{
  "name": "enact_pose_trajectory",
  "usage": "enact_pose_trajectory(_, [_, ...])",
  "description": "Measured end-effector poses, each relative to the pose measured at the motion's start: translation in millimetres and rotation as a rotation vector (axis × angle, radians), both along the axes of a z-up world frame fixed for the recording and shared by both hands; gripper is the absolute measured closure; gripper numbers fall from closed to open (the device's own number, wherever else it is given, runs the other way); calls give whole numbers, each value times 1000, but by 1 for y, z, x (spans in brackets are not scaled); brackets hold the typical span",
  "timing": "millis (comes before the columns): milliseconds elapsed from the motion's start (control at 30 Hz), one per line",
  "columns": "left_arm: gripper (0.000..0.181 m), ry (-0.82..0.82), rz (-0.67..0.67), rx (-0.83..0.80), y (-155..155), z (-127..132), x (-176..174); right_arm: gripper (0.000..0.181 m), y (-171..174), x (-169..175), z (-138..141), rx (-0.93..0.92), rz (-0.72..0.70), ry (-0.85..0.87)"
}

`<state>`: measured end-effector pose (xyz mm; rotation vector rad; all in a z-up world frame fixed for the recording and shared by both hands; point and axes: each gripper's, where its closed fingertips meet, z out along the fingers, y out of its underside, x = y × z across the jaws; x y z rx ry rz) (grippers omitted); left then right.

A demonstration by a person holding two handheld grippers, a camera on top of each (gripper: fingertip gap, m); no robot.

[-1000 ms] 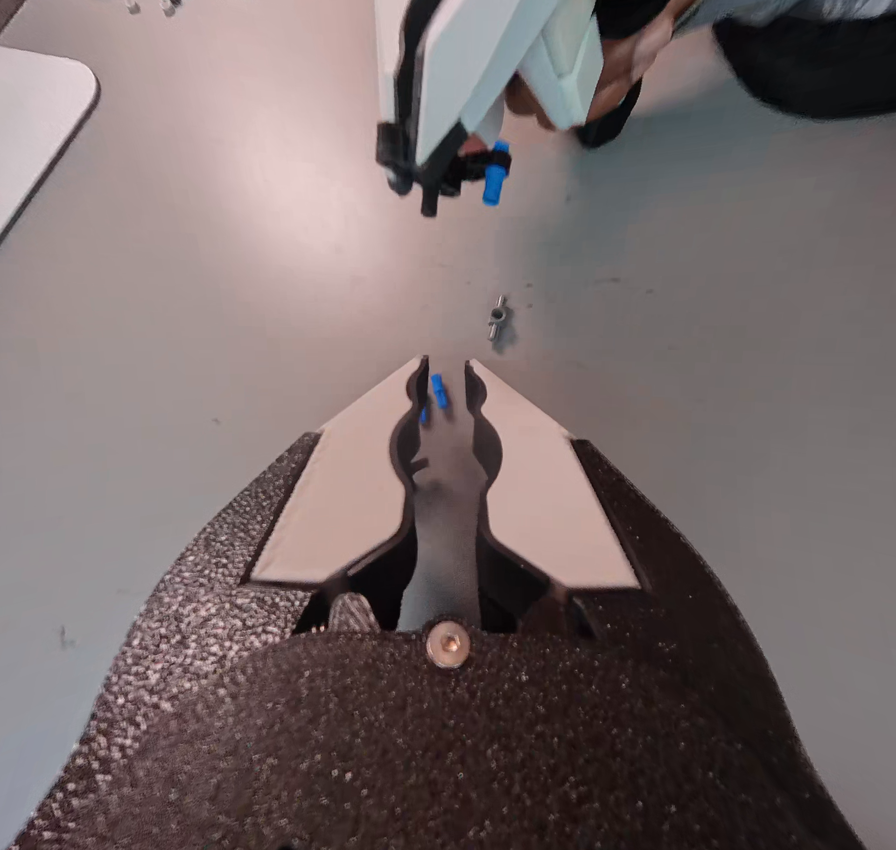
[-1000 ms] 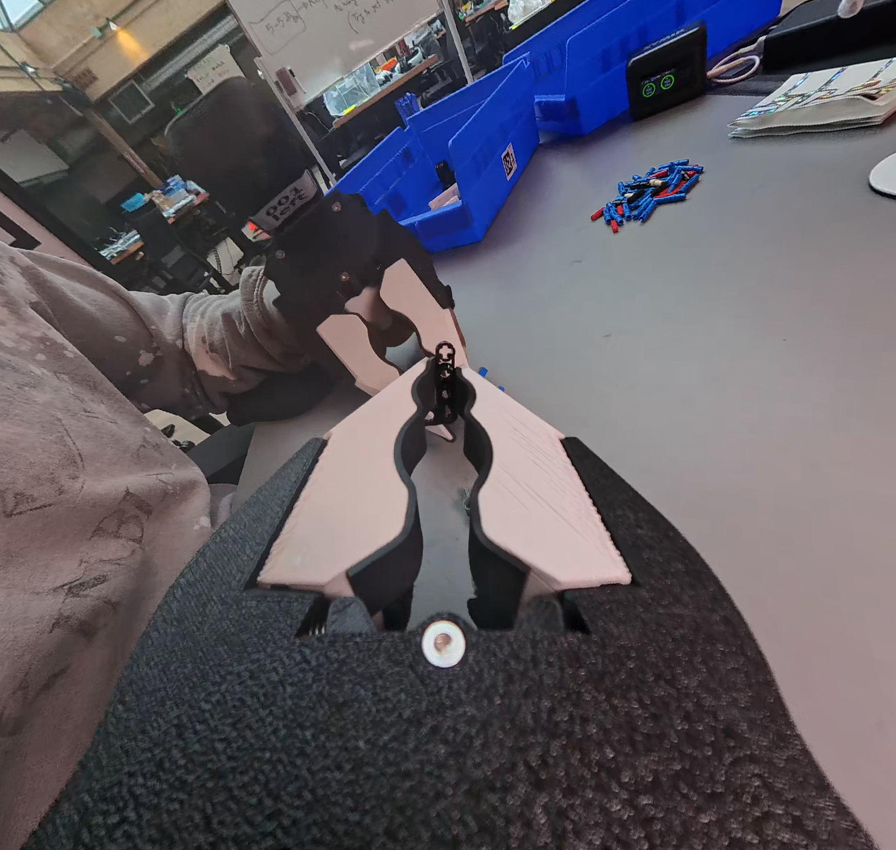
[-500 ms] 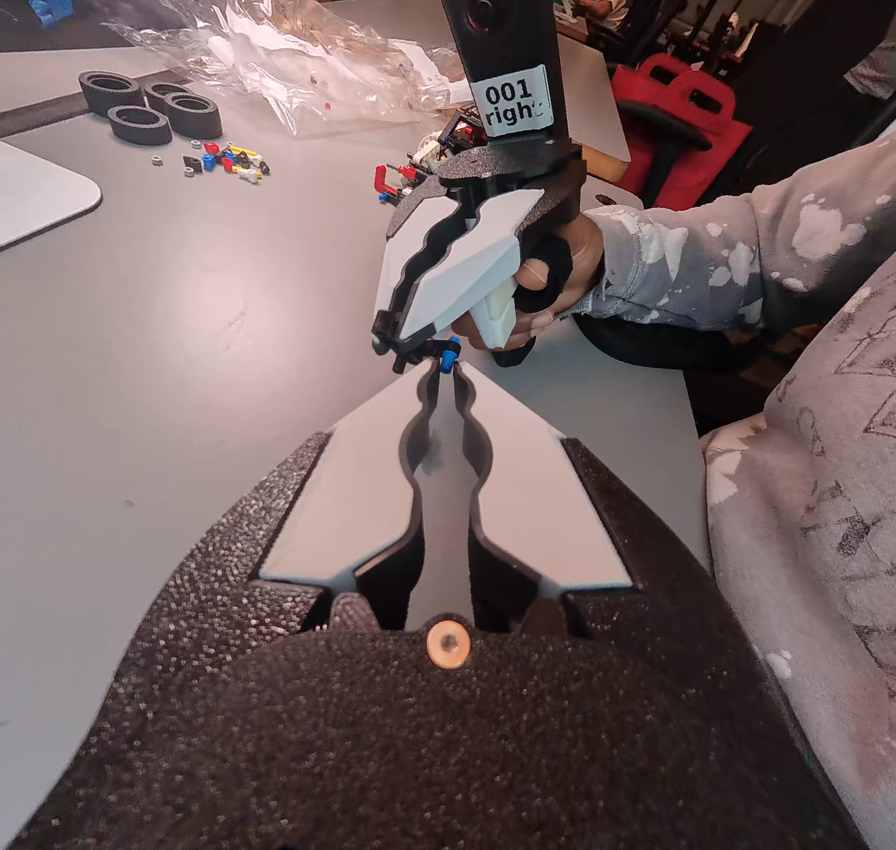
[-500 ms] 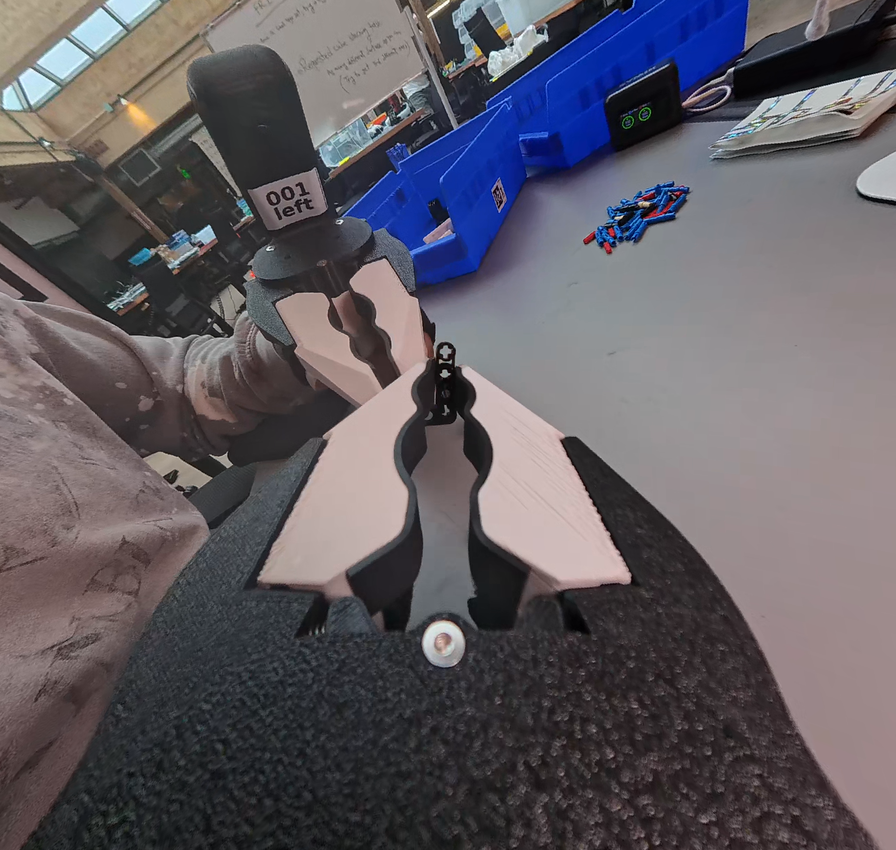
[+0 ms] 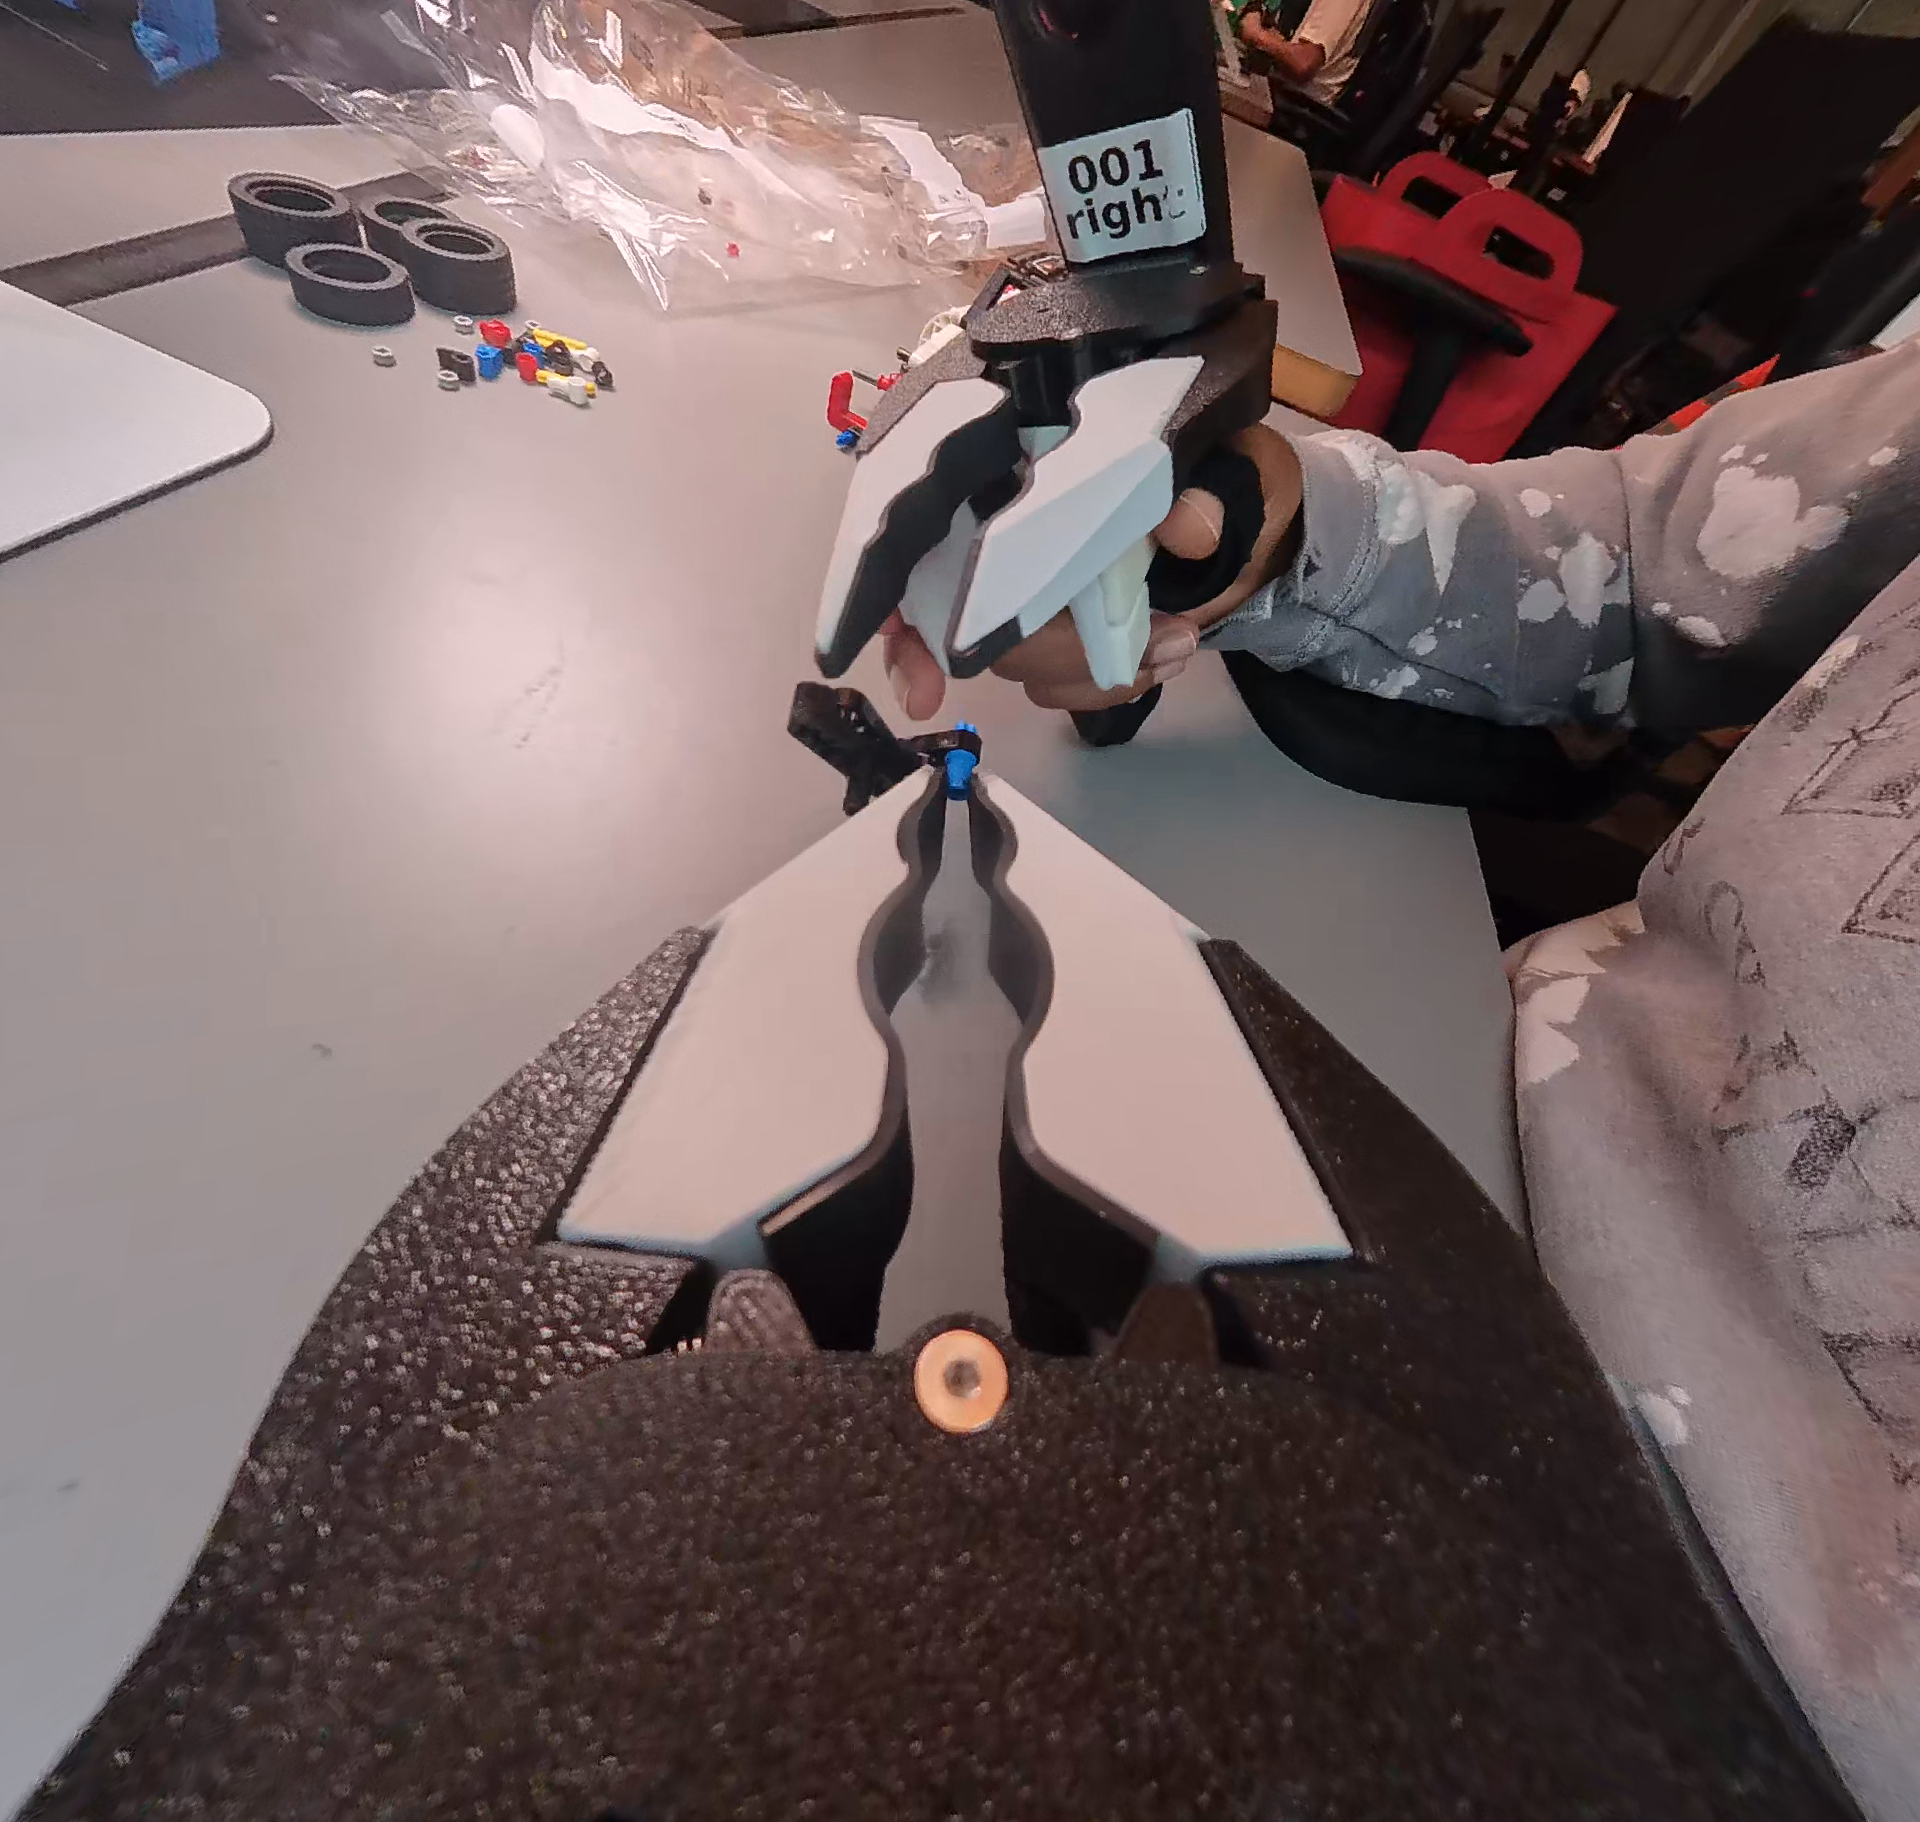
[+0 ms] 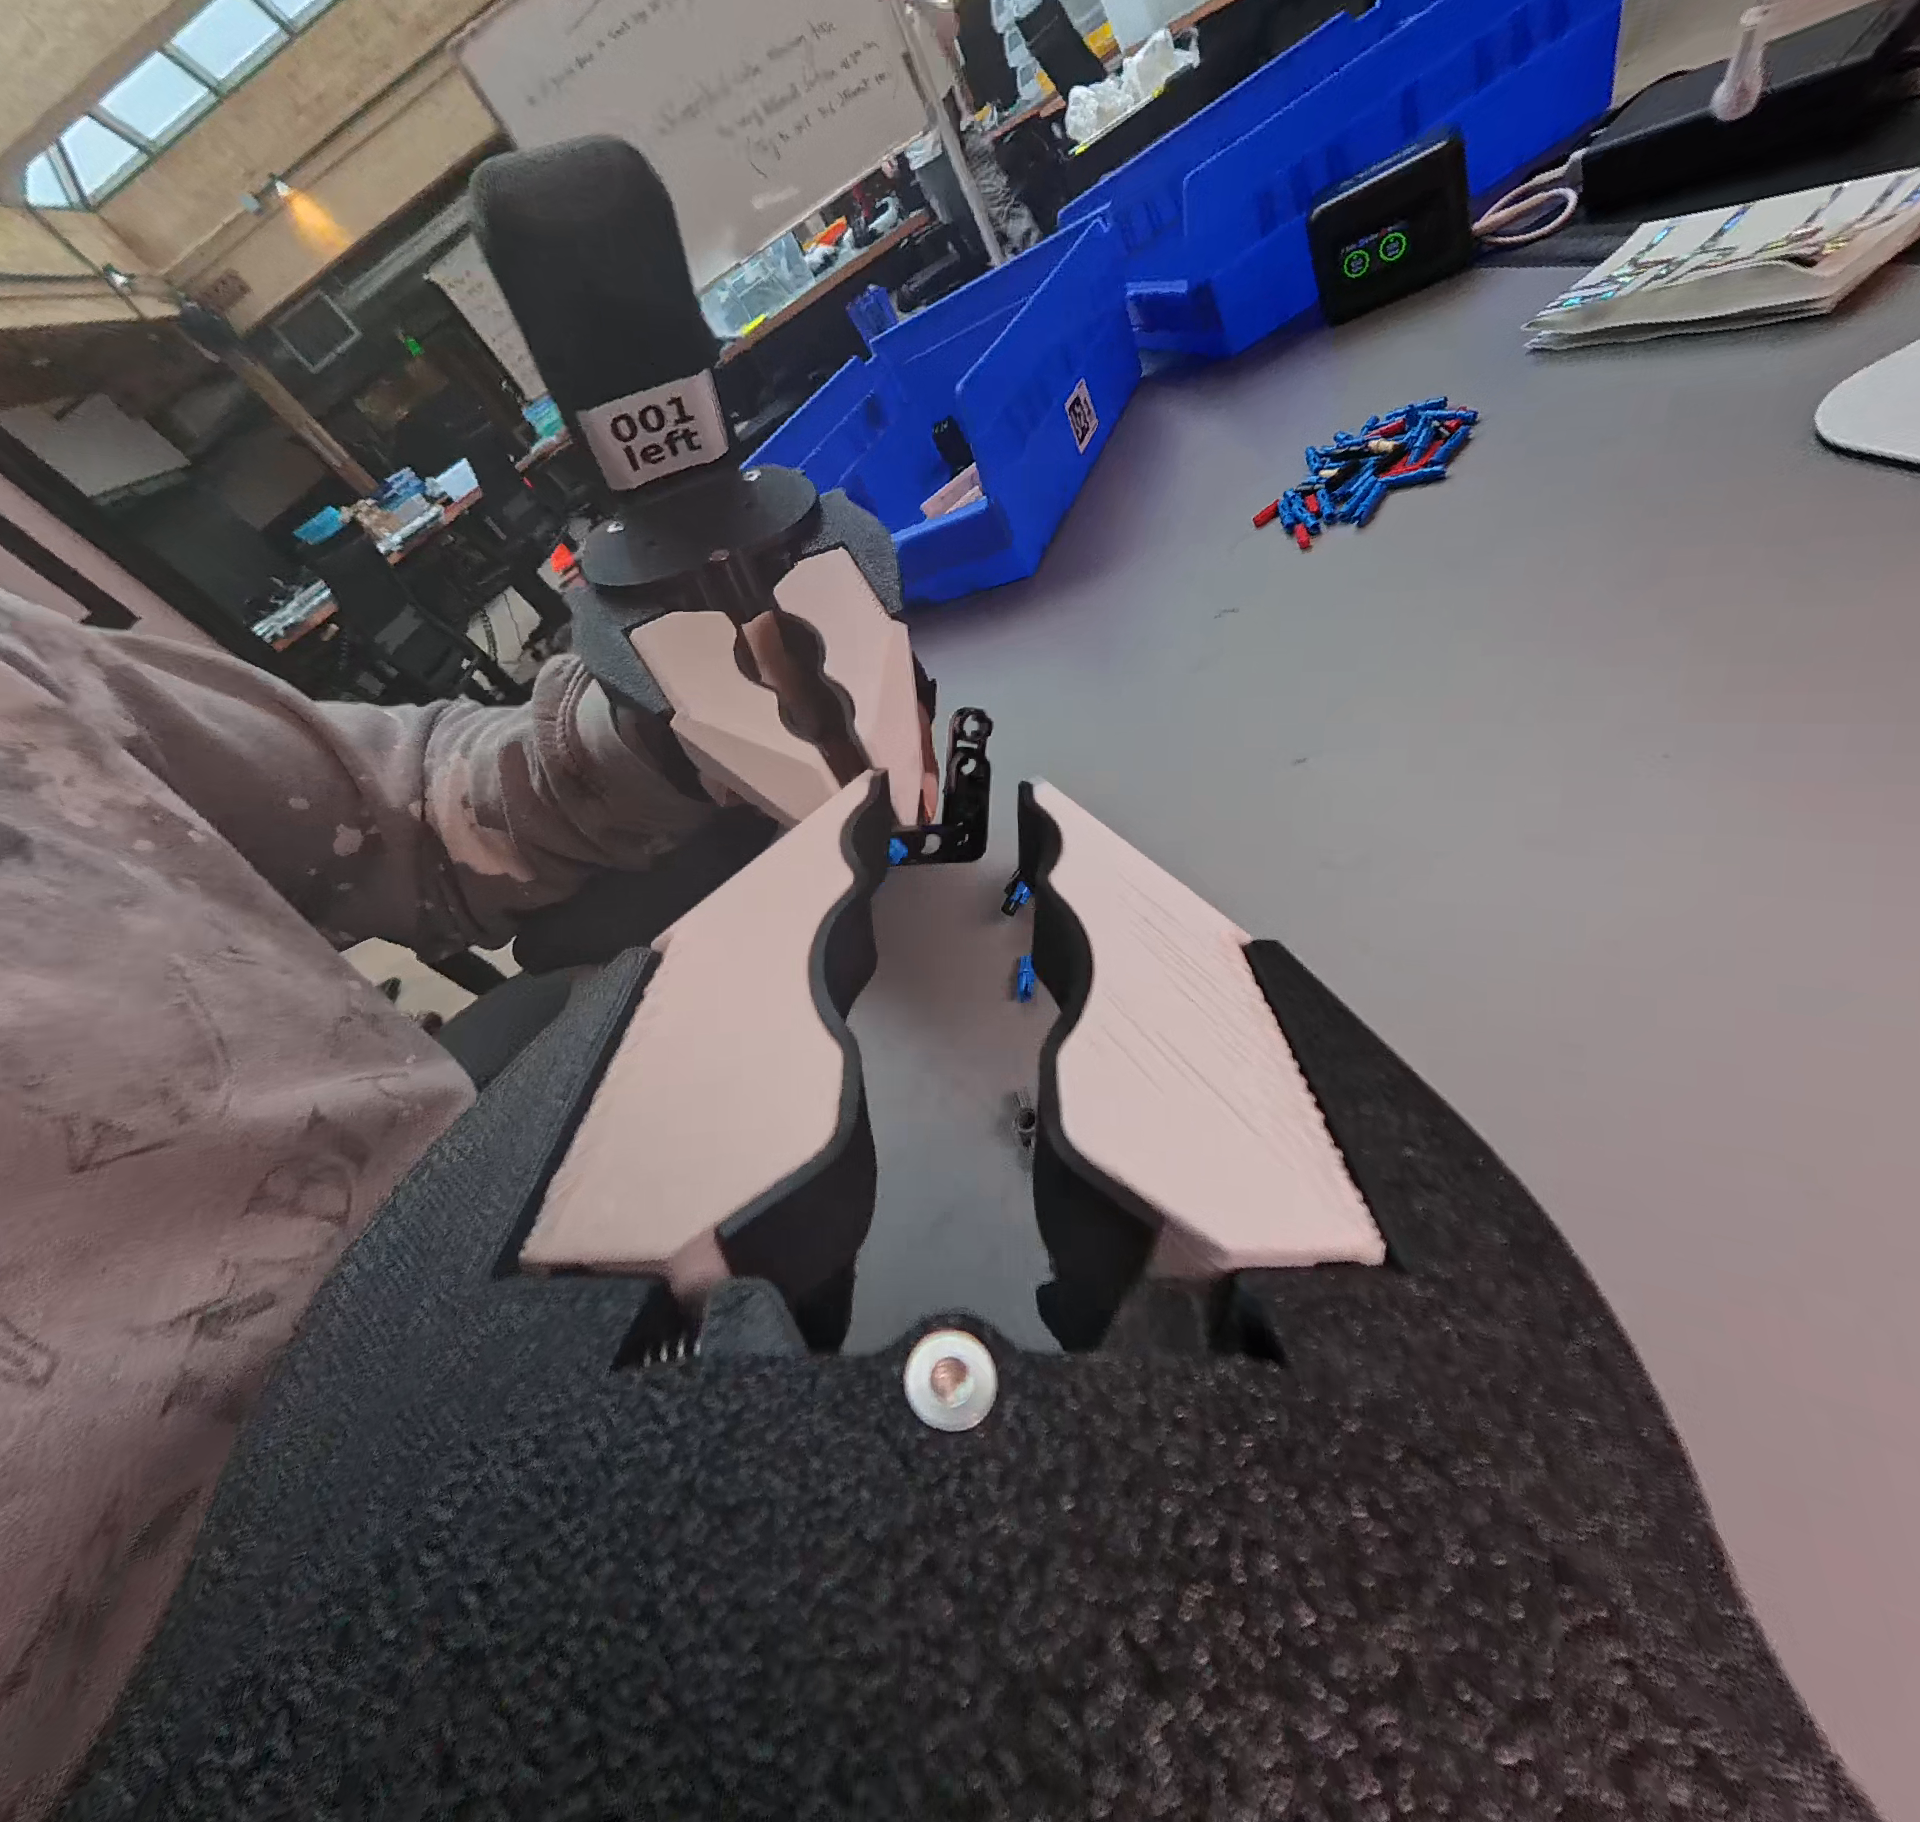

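My left gripper [image 5: 954, 798] is shut on a small blue pin [image 5: 957, 766] at its tips. The pin is plugged into a black L-shaped beam [image 5: 844, 733], which hangs off it just above the grey table [image 5: 416, 733]. My right gripper [image 6: 951, 804] is open and empty, with its jaws on either side of the beam [image 6: 966, 785] and apart from it. In the left wrist view the right gripper [image 5: 896, 666] hovers just above the beam. In the right wrist view the left gripper [image 6: 899, 785] meets the beam from the left. Two loose blue pins [image 6: 1023, 977] lie on the table between my right fingers.
Black tyres [image 5: 374, 250], small coloured parts [image 5: 520, 364], a clear plastic bag [image 5: 675, 141] and a white pad [image 5: 94, 422] lie at the far left. A pile of blue and red pins [image 6: 1361, 463], blue bins [image 6: 1039, 422] and a booklet [image 6: 1714, 266] lie beyond. The table edge [image 5: 1465, 837] is close on the right. My left and right fingertips are right by each other.
My right gripper has opened and let go of the black beam. The beam now hangs on the blue pin in my left gripper, which lifted from the table and shut on the pin.
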<state>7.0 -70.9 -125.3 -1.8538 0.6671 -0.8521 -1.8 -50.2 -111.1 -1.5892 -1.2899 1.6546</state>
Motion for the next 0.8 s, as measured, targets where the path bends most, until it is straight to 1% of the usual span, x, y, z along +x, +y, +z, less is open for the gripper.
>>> enact_pose_trajectory(67, [179, -4, 4, 1, 1, 1, -2, 161, -9, 4, 2, 60, 65, 6])
enact_pose_trajectory(100, [179, -19, -5, -8, 0, 2, -1, 161, -15, 6, 3, 152, 89, 28])
enact_pose_trajectory(133, [179, -45, -19, -24, -2, 4, 0, 161, -19, 7, 1, 306, 98, 39])
enact_pose_trajectory(200, [179, -85, -59, -62, -7, 5, 2, 161, -19, 9, -2, 677, 68, 66])
enact_pose_trajectory(233, [179, -97, -81, -84, -10, 4, 3, 161, -22, 10, -2, 808, 63, 85])
enact_pose_trajectory(300, [179, -134, -131, -134, -17, 3, 7, 162, -32, 11, -6, 936, 104, 90])
enact_pose_trajectory(367, [179, -168, -174, -184, -23, 2, 11, 166, -43, 12, -11, 1000, 146, 97])
enact_pose_trajectory(467, [179, -170, -209, -231, -28, -2, 14, 171, -47, 13, -15, 1066, 168, 88])
enact_pose_trajectory(633, [179, -222, -304, -319, -42, -3, 18, 174, -60, 15, -18, 1028, 231, 91])
enact_pose_trajectory(800, [179, -251, -323, -312, -43, 3, 19, 174, -60, 16, -11, 991, 226, 103])
